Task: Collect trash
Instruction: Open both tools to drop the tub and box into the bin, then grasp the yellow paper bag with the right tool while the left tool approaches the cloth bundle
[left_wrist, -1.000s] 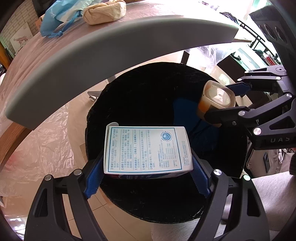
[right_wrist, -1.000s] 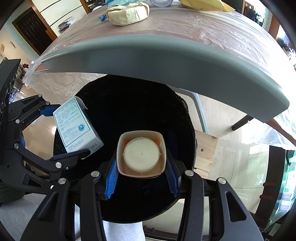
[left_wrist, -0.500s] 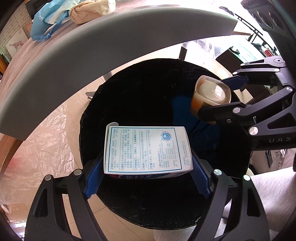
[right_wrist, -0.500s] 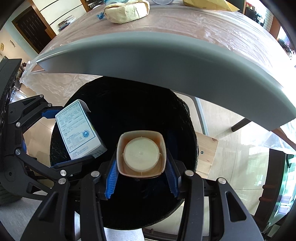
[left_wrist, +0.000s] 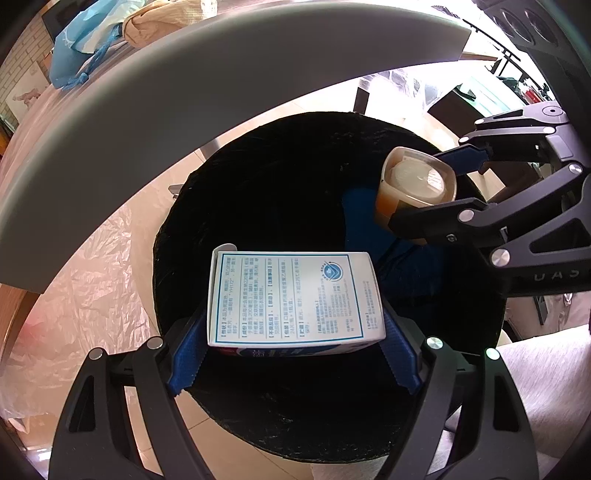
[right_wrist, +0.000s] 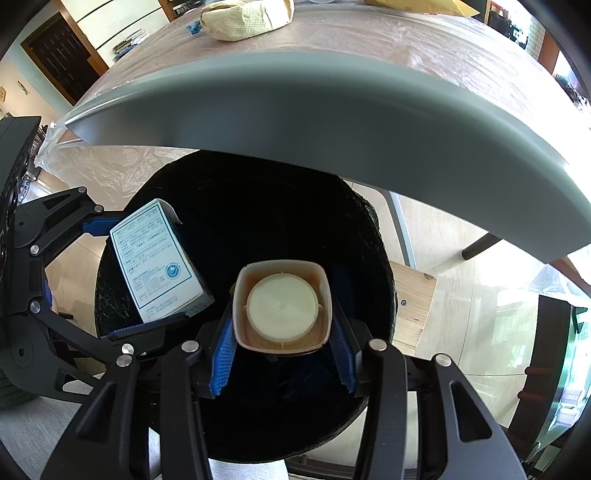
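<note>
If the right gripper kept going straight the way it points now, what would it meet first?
Probably the dark inside of the black-lined bin. The right gripper, shut on the beige bottle, points down into its mouth; nothing else shows in that line, though depth is unclear.

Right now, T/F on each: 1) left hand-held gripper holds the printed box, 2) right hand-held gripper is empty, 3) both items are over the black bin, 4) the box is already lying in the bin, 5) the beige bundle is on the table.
1) The left hand-held gripper holds the printed box. True.
2) The right hand-held gripper is empty. False: it is shut on a small jar with a cream lid.
3) Both items hang over the black bin. True.
4) The box lies in the bin. False: it sits between the blue pads.
5) The beige bundle is on the table. True.
</note>
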